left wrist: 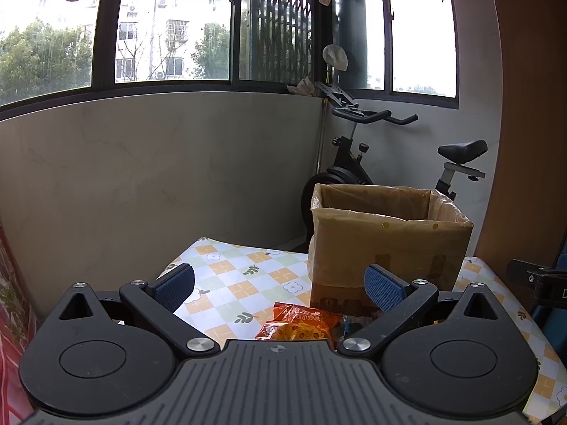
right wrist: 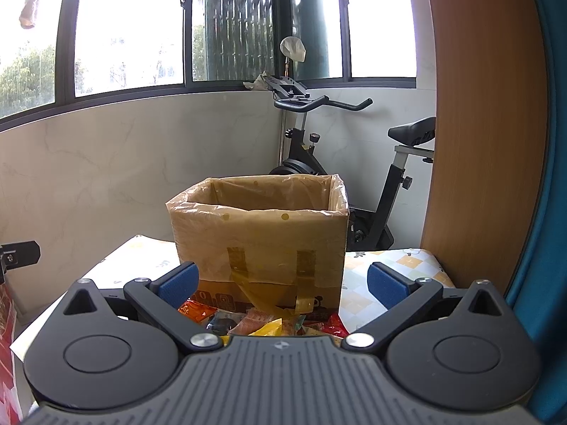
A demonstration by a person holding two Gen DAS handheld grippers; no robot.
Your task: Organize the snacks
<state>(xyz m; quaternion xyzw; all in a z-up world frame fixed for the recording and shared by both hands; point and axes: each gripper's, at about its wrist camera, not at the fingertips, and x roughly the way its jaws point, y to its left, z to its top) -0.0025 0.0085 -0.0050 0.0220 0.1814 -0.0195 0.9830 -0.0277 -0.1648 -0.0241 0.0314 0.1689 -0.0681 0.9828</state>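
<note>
A cardboard box [left wrist: 386, 244] [right wrist: 258, 237] lined with a clear plastic bag stands open-topped on the table with the checked flower cloth [left wrist: 244, 276] [right wrist: 365, 283]. In front of it lie snack packets: an orange-red packet [left wrist: 301, 322] in the left wrist view, and several small red, orange and yellow packets [right wrist: 262, 320] in the right wrist view, partly hidden behind the gripper body. My left gripper [left wrist: 280, 288] is open above the orange-red packet, nothing between its blue pads. My right gripper [right wrist: 281, 285] is open just short of the box, above the packets.
An exercise bike [left wrist: 358, 156] [right wrist: 354, 163] stands behind the table in the corner under the windows. A wooden panel [right wrist: 485, 141] rises on the right. The other gripper's tip [left wrist: 542, 283] [right wrist: 17, 255] shows at each view's edge. A red patterned cloth [left wrist: 10, 318] hangs at the left.
</note>
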